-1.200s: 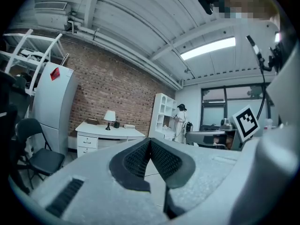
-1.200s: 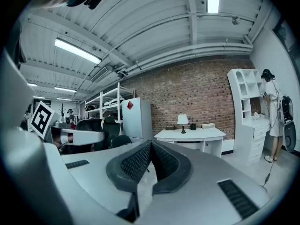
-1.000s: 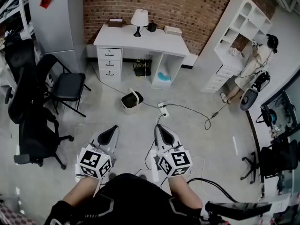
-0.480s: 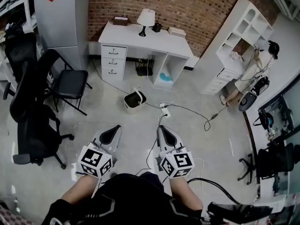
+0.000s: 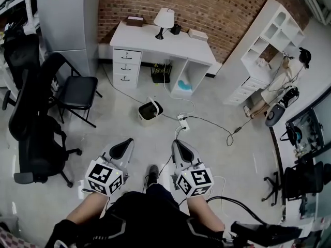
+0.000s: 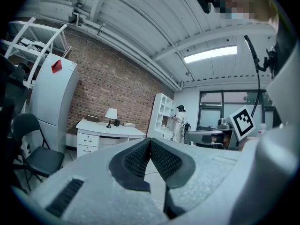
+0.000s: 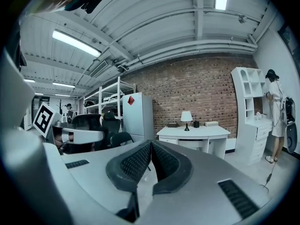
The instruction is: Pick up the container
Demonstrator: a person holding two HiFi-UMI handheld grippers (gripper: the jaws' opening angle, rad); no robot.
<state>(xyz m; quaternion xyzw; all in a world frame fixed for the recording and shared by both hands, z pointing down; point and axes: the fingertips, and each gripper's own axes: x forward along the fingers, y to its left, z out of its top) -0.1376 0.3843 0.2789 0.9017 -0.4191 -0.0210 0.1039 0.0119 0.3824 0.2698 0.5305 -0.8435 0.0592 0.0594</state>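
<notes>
My left gripper (image 5: 120, 148) and right gripper (image 5: 180, 149) are pressed together, empty. The white container (image 5: 150, 111) stands on the floor (image 5: 227, 159) mid-frame, well ahead of both. It is probably light, rigid plastic, so I'd pinch its arched handle (image 5: 154, 103).

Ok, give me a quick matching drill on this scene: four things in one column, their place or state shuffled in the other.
Things:
1 container
2 lamp
3 right gripper
4 folding chair

Place or state:
A on the desk
B jaws shut, nothing between them
C on the floor, in front of the desk
D left of the desk, by the fridge

Pairs: 1-C, 2-A, 3-B, 4-D
</notes>
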